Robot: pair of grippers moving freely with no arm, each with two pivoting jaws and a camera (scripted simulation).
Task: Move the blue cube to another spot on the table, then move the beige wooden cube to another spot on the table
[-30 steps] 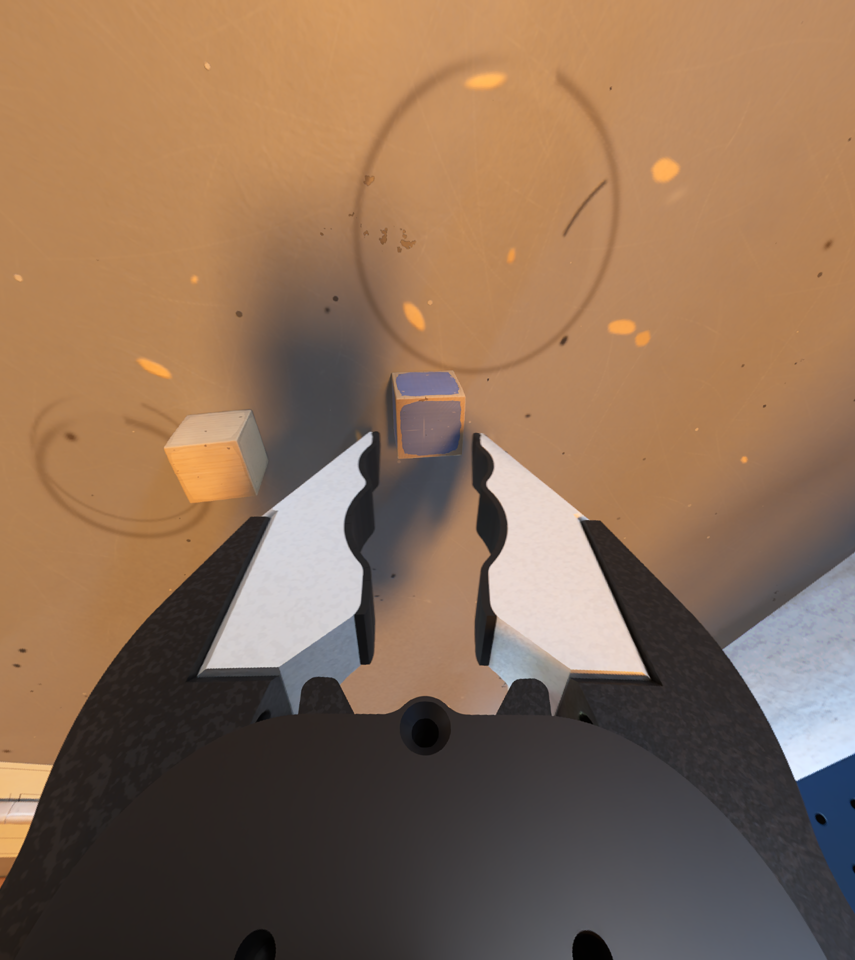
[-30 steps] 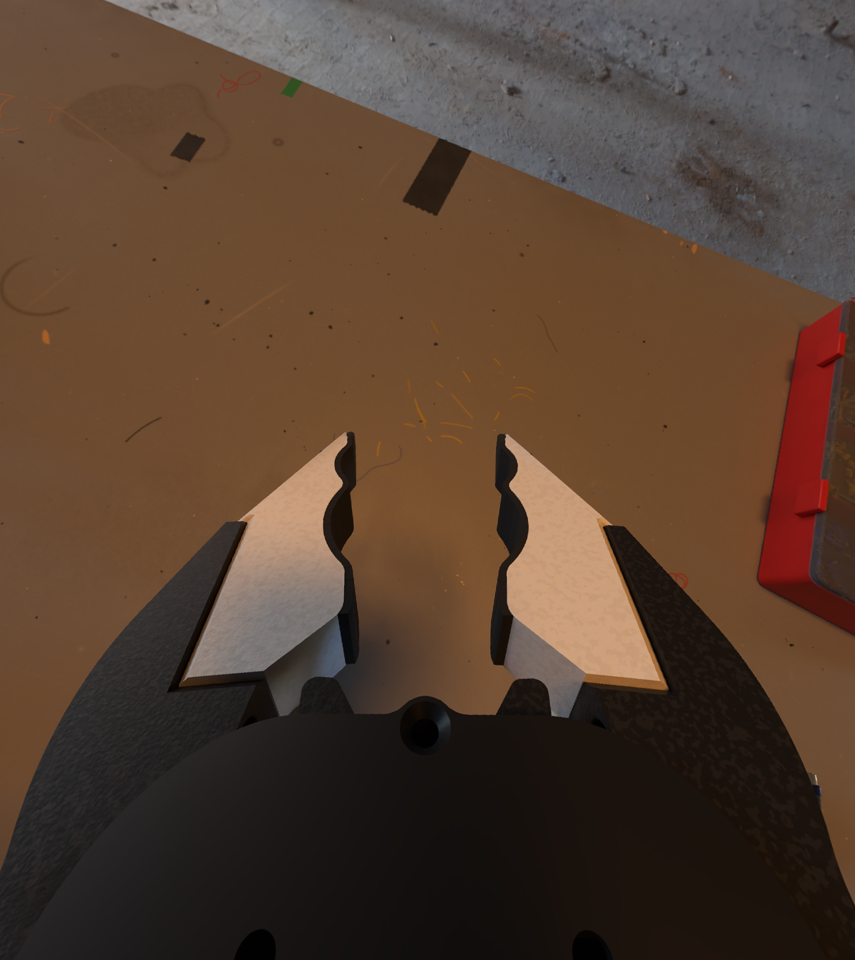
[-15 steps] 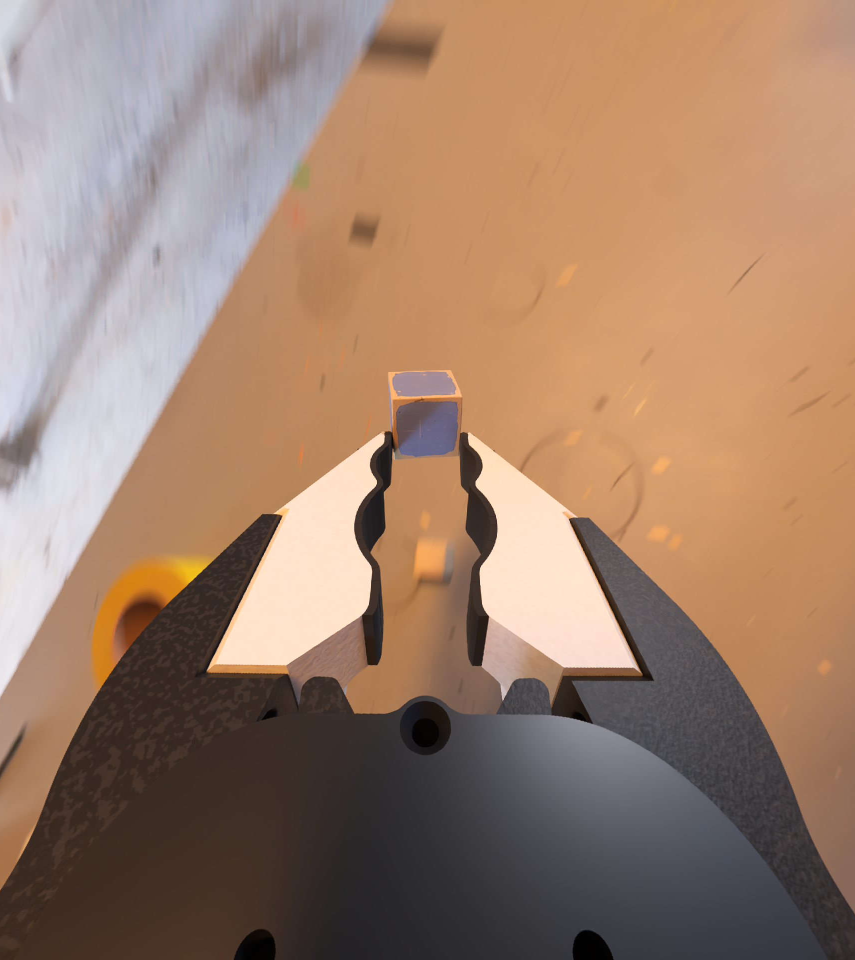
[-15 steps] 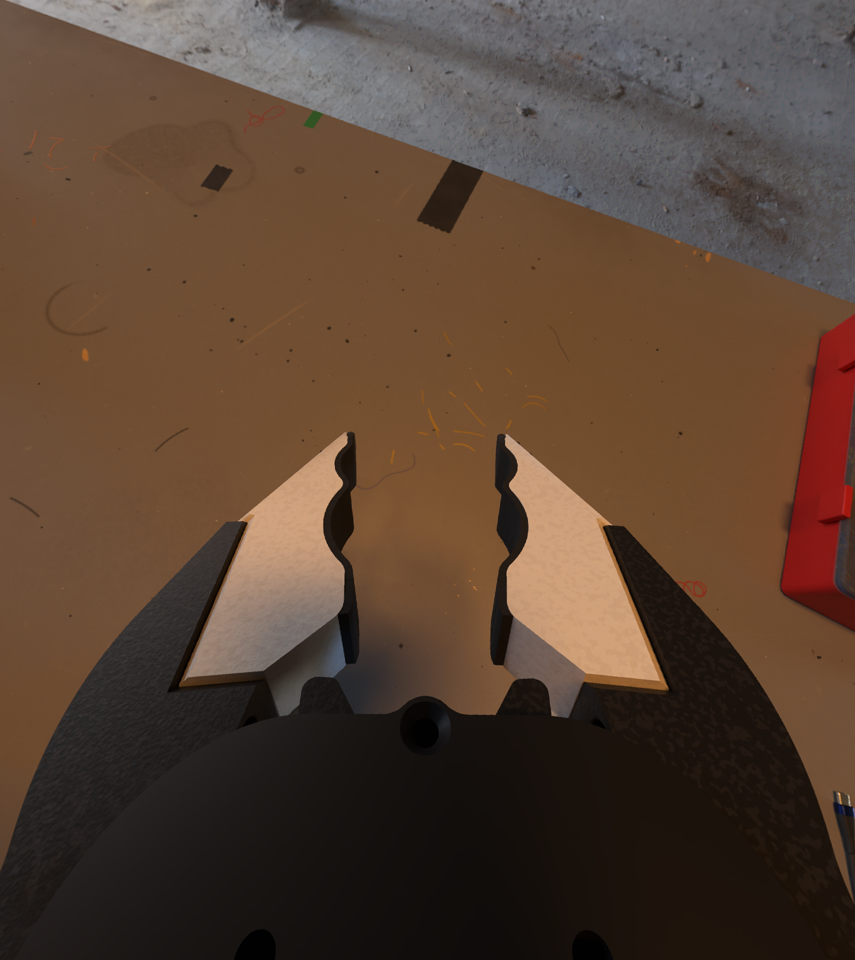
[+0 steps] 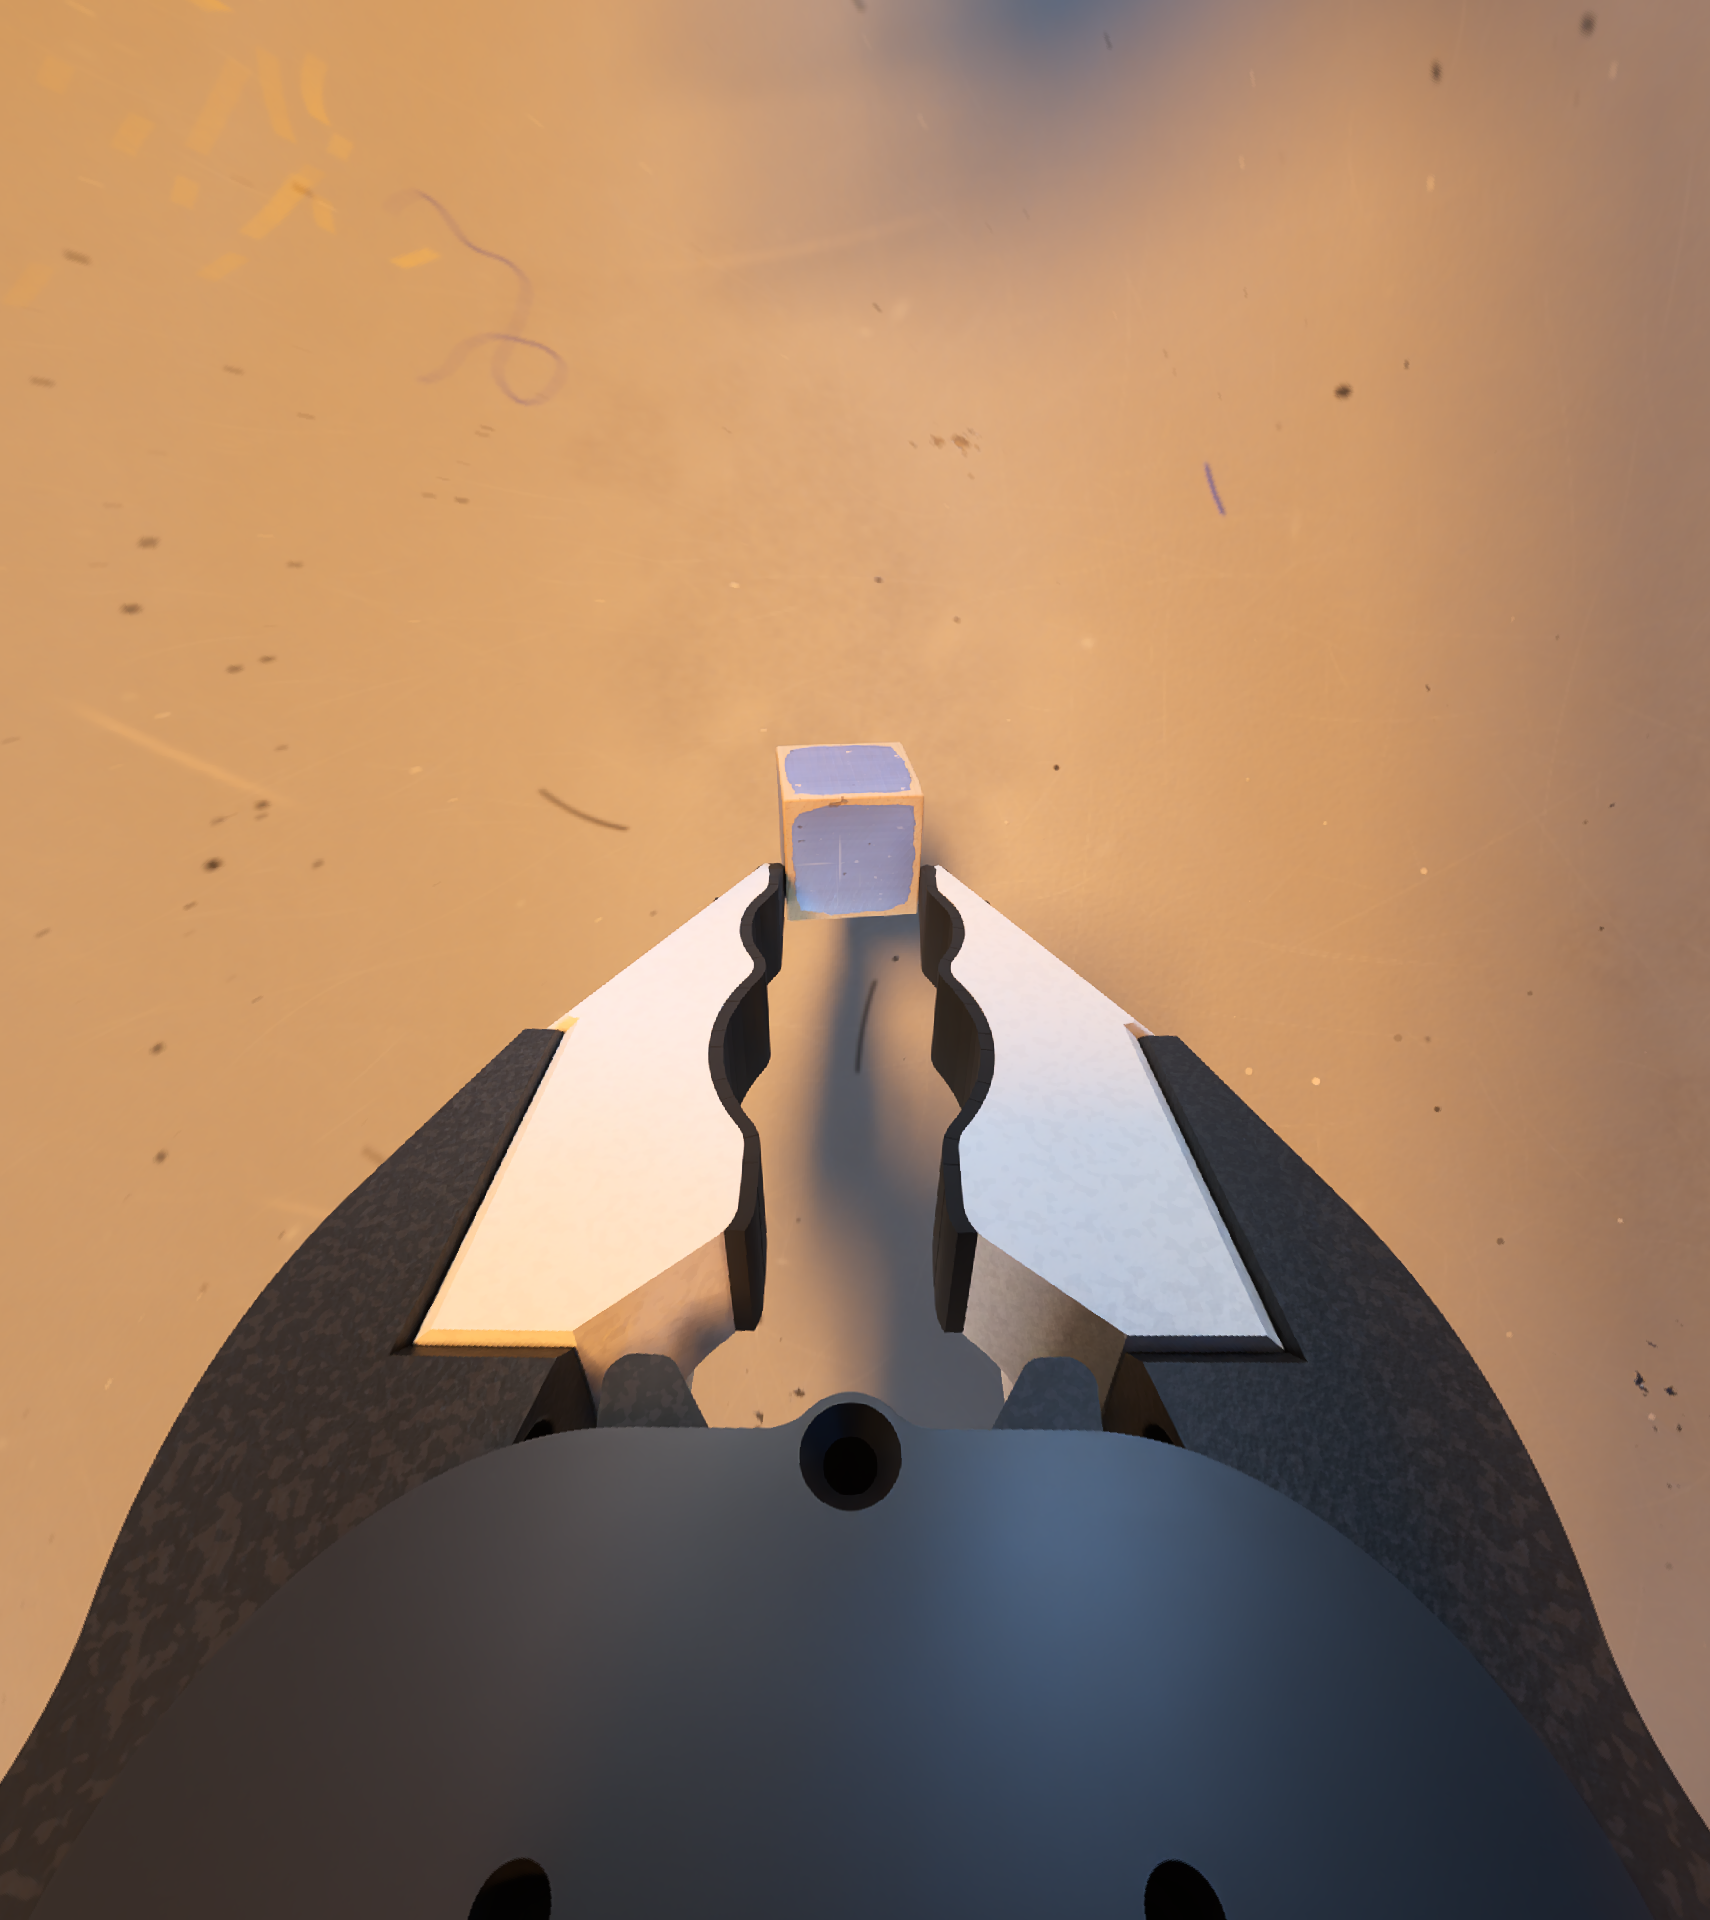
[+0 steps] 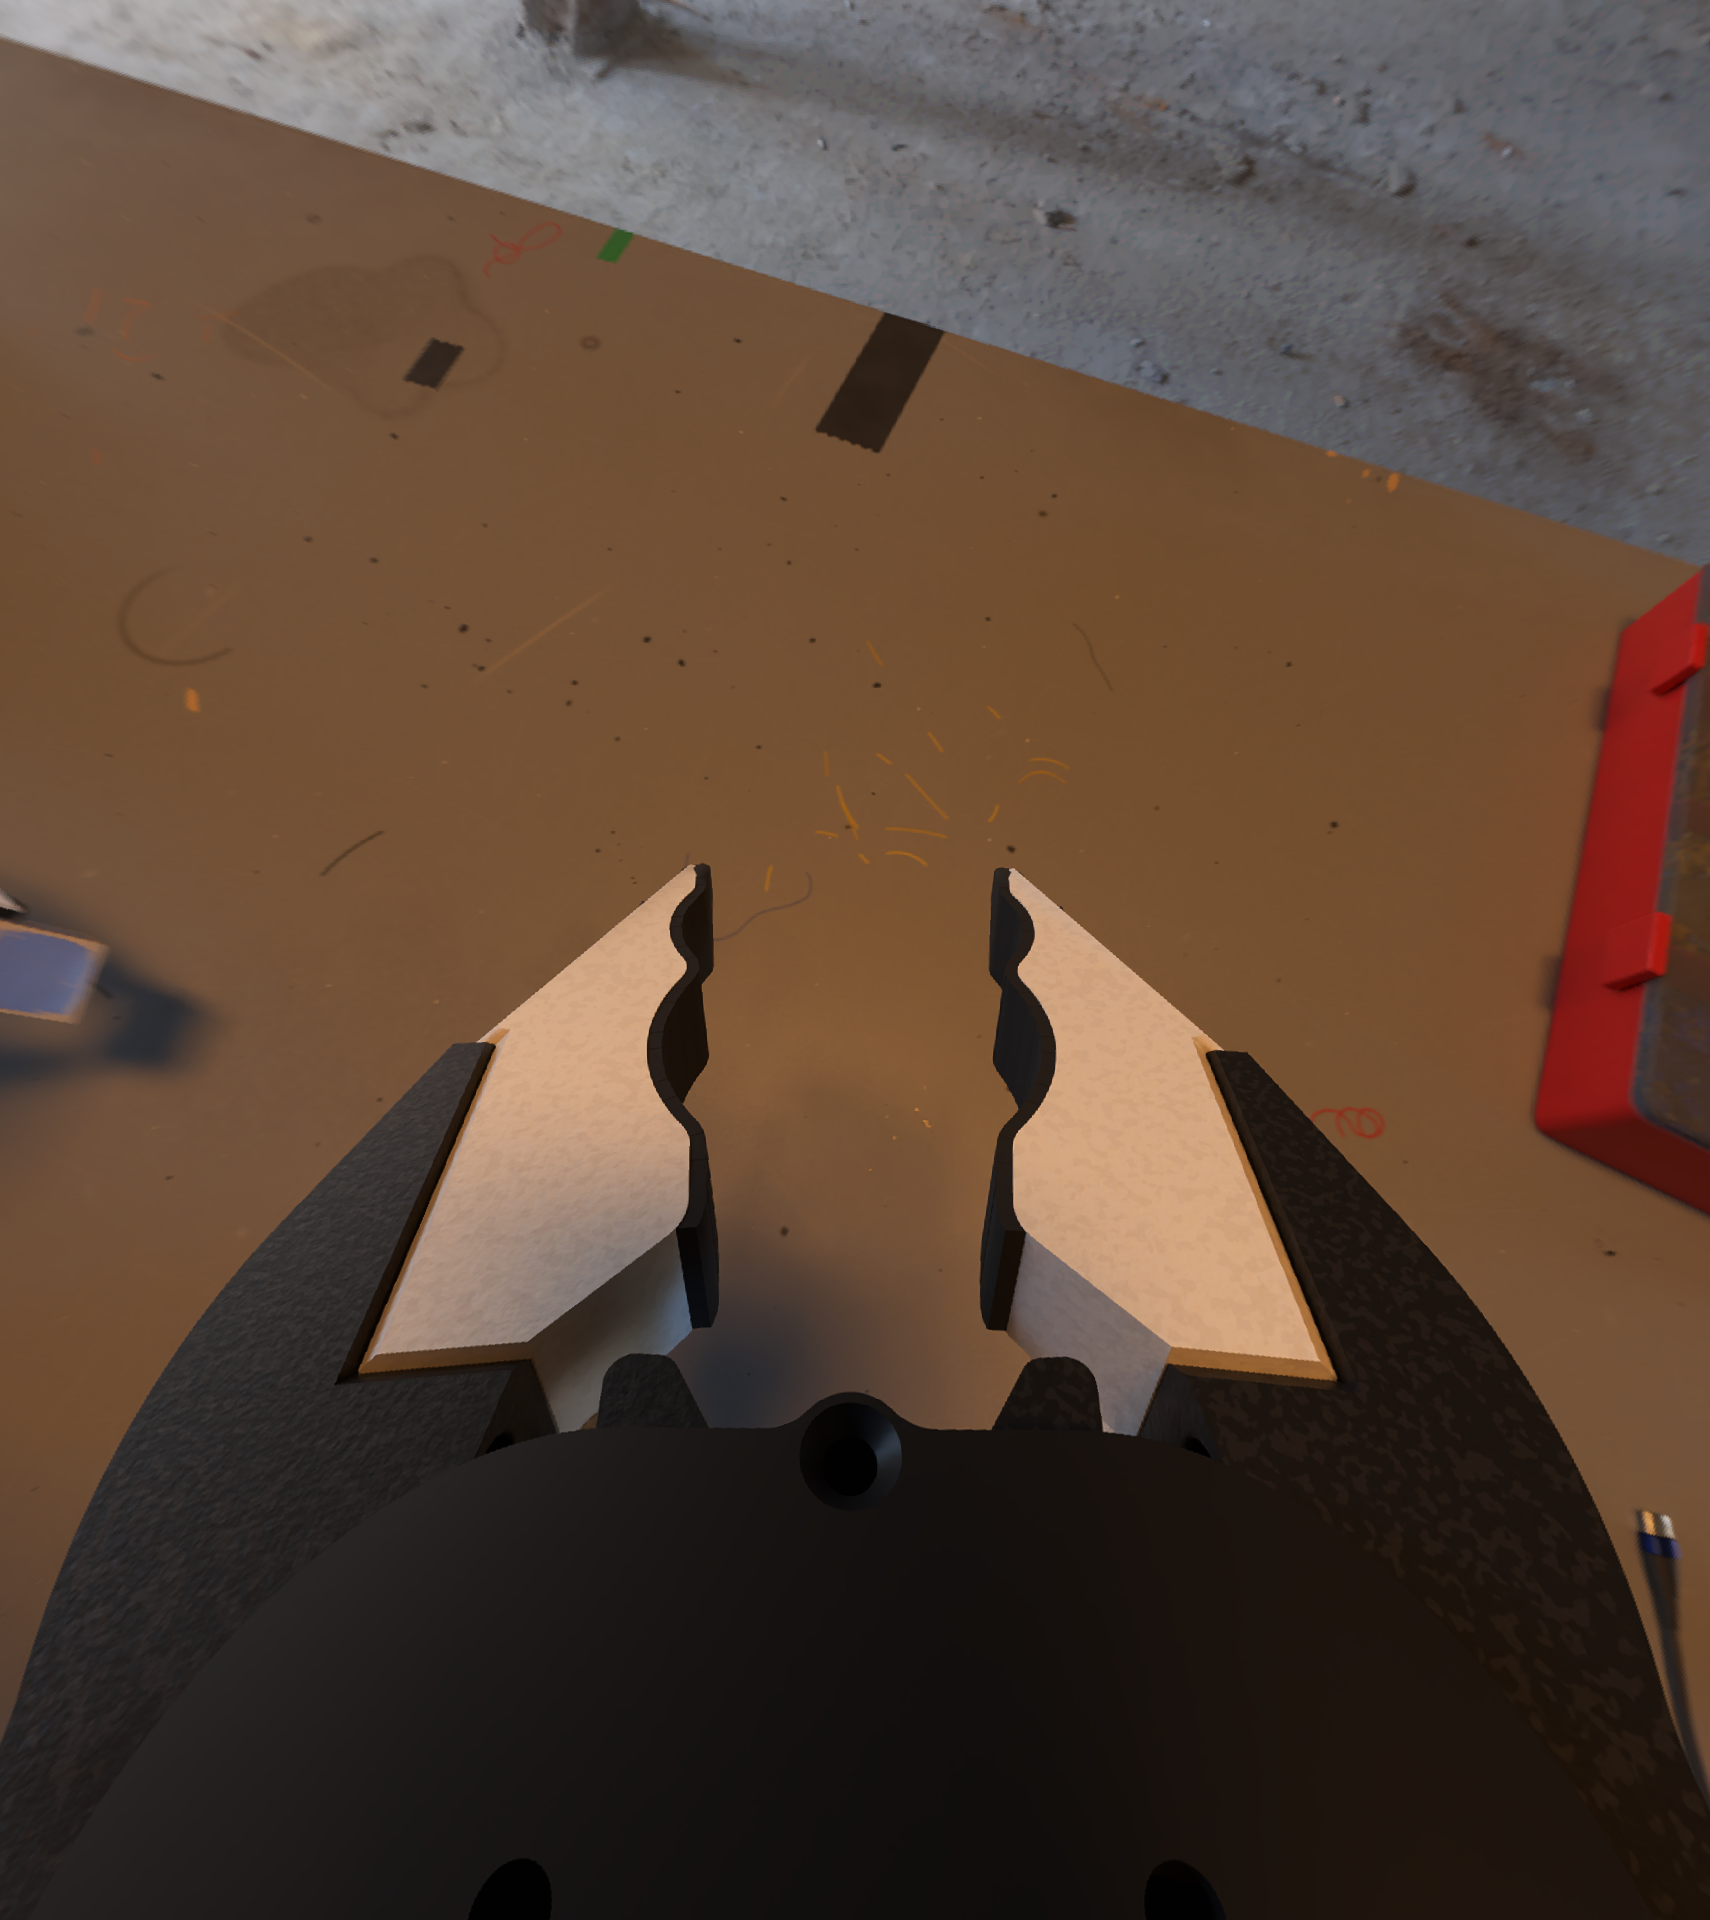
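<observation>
Left wrist view: my left gripper (image 5: 852, 891) pinches the blue cube (image 5: 850, 831) at its fingertips, carried above the table (image 5: 311, 623) for relocation; my right gripper (image 6: 851, 899) waits, spread, beside the red box (image 6: 1609, 935).

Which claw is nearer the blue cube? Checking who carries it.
Left. The left claw pinches the blue cube at its tips; the right claw hangs open, well off beside it.
</observation>
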